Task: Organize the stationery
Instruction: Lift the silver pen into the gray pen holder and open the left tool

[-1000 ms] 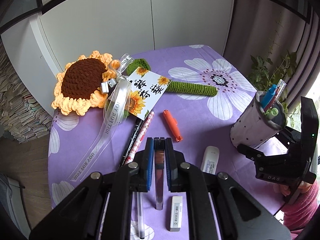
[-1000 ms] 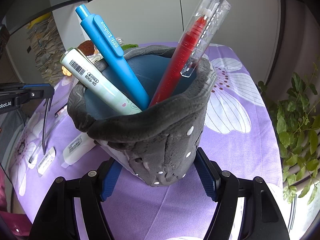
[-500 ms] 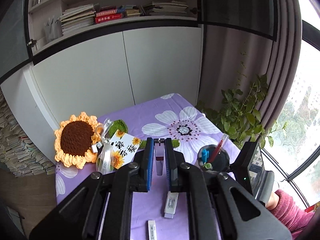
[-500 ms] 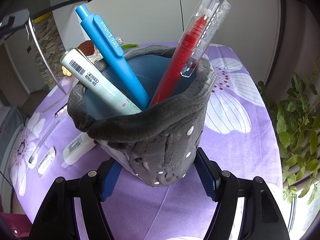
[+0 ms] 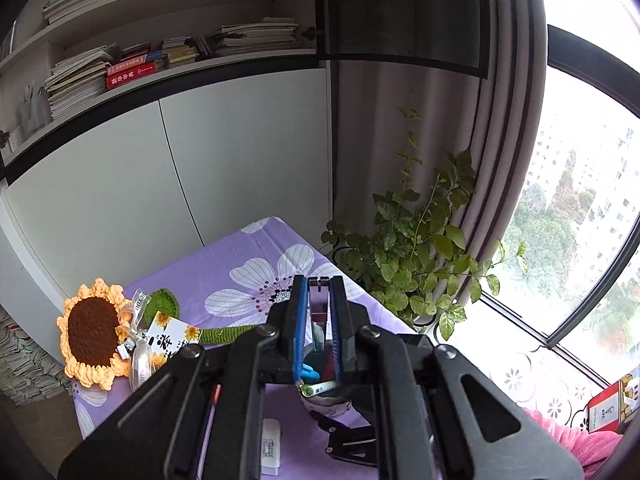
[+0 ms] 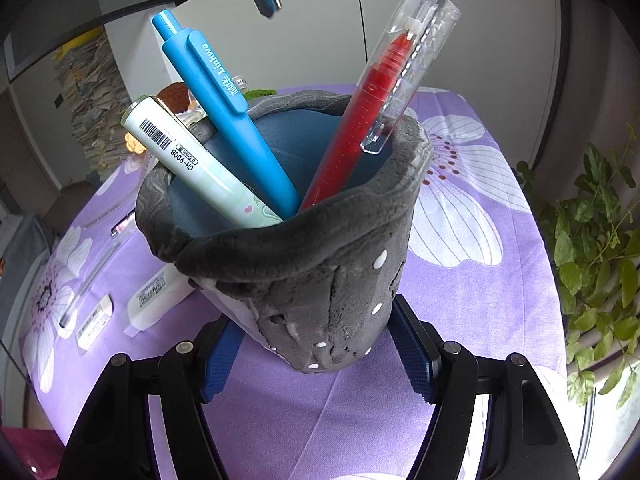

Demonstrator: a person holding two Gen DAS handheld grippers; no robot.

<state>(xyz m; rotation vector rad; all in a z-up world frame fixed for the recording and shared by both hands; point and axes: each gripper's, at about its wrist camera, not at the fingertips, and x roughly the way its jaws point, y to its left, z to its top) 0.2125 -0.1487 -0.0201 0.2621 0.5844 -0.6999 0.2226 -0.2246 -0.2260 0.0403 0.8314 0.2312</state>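
1. Right gripper (image 6: 316,354) clamped around grey pen pouch (image 6: 320,280), near right of table, steadying its mouth.
2. Left gripper (image 5: 318,312) clenched on clear pen (image 5: 319,316), poised above pouch for dropping in.

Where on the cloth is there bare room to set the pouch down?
Bare cloth lies right of the grey pouch, over the big white flower toward the table edge by the plant. Left of it is crowded: correction tape, eraser, clear pen.

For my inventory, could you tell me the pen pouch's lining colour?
Dark blue lining, best seen in the right wrist view.
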